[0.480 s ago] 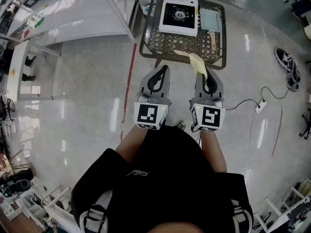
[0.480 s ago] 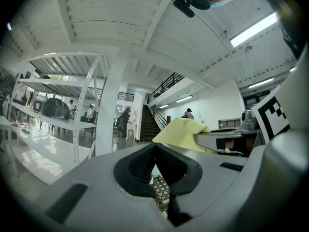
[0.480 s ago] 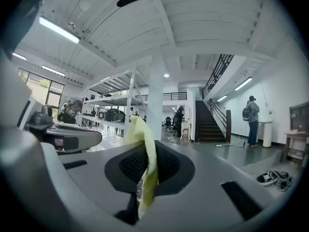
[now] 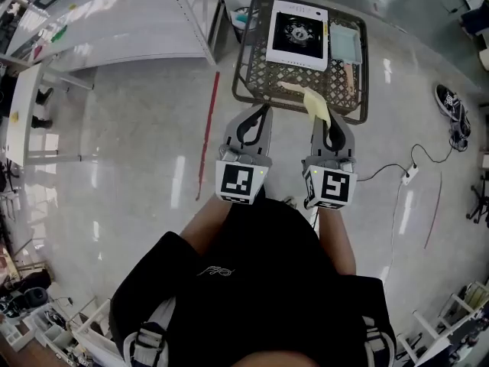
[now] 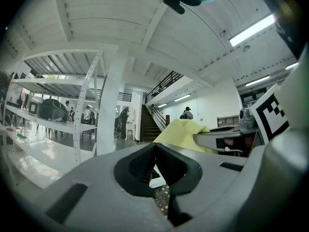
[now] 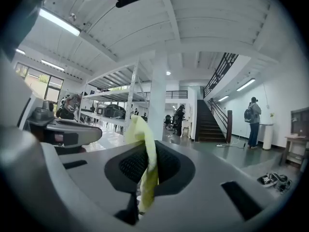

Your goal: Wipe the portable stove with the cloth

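The white portable stove (image 4: pixel 298 34) with a black burner lies on a dark wire-mesh table (image 4: pixel 252 82) at the top of the head view. My right gripper (image 4: pixel 327 118) is shut on a yellow cloth (image 4: pixel 316 103), which hangs over the table's near edge. In the right gripper view the cloth (image 6: pixel 145 151) droops out between the jaws of that gripper (image 6: pixel 145 153). My left gripper (image 4: pixel 260 115) is shut and holds nothing, just short of the table edge. The left gripper view shows its closed jaws (image 5: pixel 157 153) and the yellow cloth (image 5: pixel 185 132) beside them.
A light blue cloth (image 4: pixel 345 43) and a wooden-handled tool (image 4: pixel 351 77) lie right of the stove. White shelving (image 4: pixel 114 21) stands to the left. A red floor line (image 4: pixel 206 132), a power strip with cable (image 4: pixel 409 172) and shoes (image 4: pixel 452 102) are on the glossy floor.
The table and stove sit nearer and further right in the head view. Both grippers have come closer to the table's near edge, the cloth still held.
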`<state>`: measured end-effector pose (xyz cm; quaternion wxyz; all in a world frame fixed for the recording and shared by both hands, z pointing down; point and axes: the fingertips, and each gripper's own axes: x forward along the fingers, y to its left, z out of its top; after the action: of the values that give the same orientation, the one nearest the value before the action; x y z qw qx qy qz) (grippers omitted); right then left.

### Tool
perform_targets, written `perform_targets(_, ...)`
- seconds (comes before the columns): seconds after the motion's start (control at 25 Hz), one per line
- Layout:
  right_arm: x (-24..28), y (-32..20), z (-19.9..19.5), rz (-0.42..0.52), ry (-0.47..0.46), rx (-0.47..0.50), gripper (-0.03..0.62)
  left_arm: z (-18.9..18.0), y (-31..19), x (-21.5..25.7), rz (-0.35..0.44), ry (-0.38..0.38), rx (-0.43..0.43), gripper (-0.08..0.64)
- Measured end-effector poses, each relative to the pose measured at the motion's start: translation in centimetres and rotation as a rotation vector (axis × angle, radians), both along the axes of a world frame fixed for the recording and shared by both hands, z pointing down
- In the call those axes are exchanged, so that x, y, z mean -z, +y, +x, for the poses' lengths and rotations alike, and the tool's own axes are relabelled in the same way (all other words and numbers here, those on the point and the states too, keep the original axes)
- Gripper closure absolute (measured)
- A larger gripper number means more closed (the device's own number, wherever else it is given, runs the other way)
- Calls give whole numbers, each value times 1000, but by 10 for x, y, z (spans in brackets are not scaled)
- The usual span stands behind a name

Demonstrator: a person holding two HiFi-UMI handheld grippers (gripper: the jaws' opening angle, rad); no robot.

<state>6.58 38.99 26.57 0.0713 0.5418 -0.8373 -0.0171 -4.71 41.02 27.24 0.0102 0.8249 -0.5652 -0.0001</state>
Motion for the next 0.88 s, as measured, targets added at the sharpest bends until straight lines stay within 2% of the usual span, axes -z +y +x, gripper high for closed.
perform_targets(0.24, -8, -20, -34, -52, 26, -16, 575, -30, -21, -13, -46, 18, -43, 545)
perform_targets(0.52, -21, -34, -48, -87, 71, -32, 575, -47, -39, -28, -71, 24, -68, 545)
perform_targets(0.72, -40, -53, -49, -123, 105, -26, 575, -50, -56, -51, -126, 41, -71, 545)
perform_targets(0.88, -59, -65, -56, -153, 132, -4, 575, -48, -65, -65, -148, 15, -91, 545)
